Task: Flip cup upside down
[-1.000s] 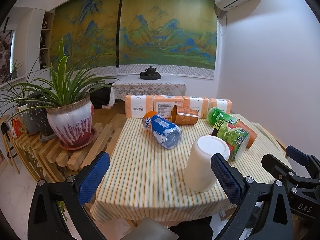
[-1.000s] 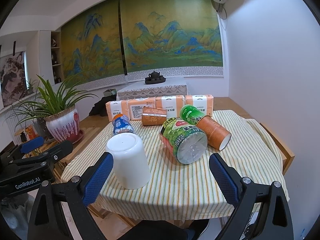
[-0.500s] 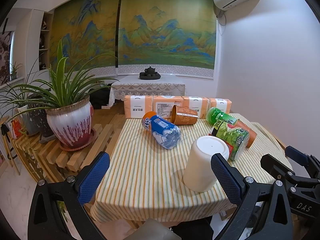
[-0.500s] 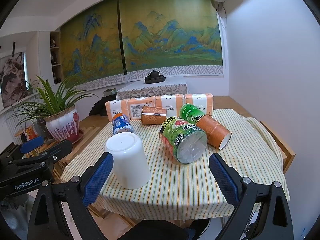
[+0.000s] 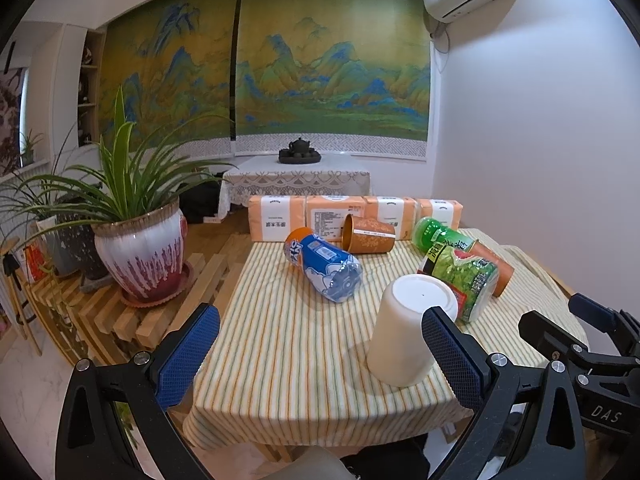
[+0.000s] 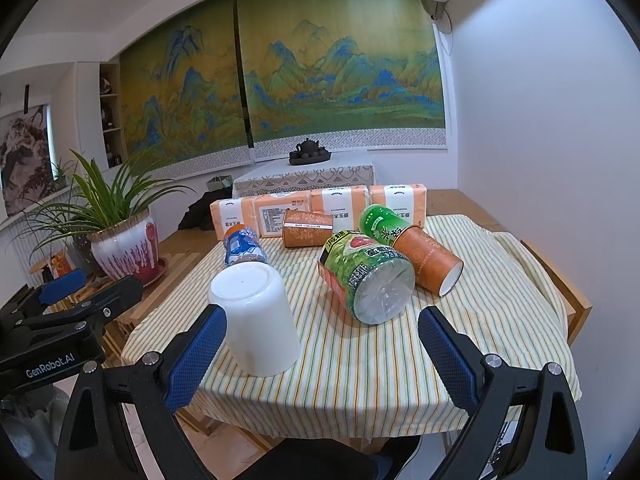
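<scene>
A plain white cup (image 5: 408,328) stands upside down, base up, on the striped tablecloth near the table's front edge; it also shows in the right wrist view (image 6: 256,316). My left gripper (image 5: 316,356) is open and empty, held in front of the table, its right pad just beside the cup. My right gripper (image 6: 320,356) is open and empty, its left pad close beside the cup. Each gripper shows at the edge of the other's view.
On the table (image 5: 288,360) lie a blue bottle (image 5: 324,264), a green bottle (image 6: 368,280), a second green bottle (image 6: 380,224), two orange paper cups (image 6: 432,264) (image 6: 306,228) and tissue packs (image 5: 352,216) at the back. A potted plant (image 5: 140,256) stands left on a slatted bench.
Both grippers have barely shifted. The cup and the other objects have not moved.
</scene>
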`<state>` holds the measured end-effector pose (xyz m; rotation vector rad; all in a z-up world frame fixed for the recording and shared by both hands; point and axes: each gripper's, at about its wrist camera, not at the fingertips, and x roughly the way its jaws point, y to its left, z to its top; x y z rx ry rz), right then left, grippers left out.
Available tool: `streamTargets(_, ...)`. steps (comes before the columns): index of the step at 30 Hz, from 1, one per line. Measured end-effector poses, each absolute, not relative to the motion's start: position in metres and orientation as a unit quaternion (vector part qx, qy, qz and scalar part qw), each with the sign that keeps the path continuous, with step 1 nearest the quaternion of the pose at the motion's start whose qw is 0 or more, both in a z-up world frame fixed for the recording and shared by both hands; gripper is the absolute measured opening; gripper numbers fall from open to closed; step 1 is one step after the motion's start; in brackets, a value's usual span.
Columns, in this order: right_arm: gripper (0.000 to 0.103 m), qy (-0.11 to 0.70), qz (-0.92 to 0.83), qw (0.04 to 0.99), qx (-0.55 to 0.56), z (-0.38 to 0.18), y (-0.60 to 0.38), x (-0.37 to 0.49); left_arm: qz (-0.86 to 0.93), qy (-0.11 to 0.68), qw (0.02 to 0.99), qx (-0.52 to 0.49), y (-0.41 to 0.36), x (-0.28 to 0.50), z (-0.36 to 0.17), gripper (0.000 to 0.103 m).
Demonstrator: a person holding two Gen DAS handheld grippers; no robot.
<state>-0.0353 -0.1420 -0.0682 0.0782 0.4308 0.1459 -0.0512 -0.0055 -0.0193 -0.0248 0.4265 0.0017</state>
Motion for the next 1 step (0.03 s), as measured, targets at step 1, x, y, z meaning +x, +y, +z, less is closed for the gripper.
streamTargets(1, 0.095, 0.214, 0.072, 0.973, 0.039, -0.0683, -0.1417, -0.0355, 0.000, 0.212, 0.977, -0.011, -0.0059, -0.0507, -0.0196, 0.103)
